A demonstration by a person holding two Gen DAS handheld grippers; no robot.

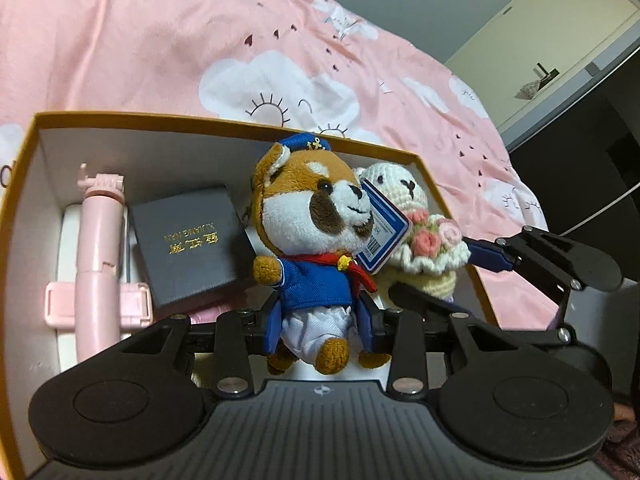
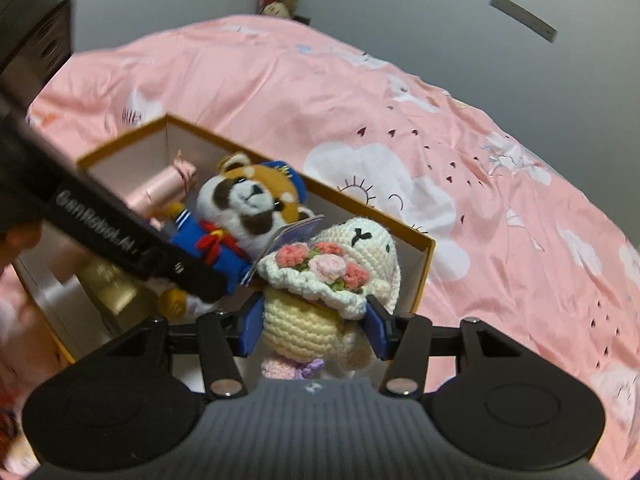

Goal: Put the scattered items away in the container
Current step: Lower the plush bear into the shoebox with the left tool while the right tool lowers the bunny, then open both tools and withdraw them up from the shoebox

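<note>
The left hand-held gripper (image 1: 320, 320) is clamped on a sailor red-panda plush (image 1: 316, 240), and the right hand-held gripper (image 2: 314, 326) on a crocheted bunny with a bouquet (image 2: 320, 292). Both toys sit over the open orange box (image 1: 24, 184) on the pink bed (image 1: 160, 40), beside a pink selfie stick (image 1: 98, 256) and dark case (image 1: 192, 248).

a home bedroom: pink cloud-print duvet (image 2: 400, 140), cream wardrobe (image 1: 560, 40).

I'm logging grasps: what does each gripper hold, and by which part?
The left gripper holds the sailor plush at the waist. The right gripper holds the crochet bunny by its body, below the bouquet.
</note>
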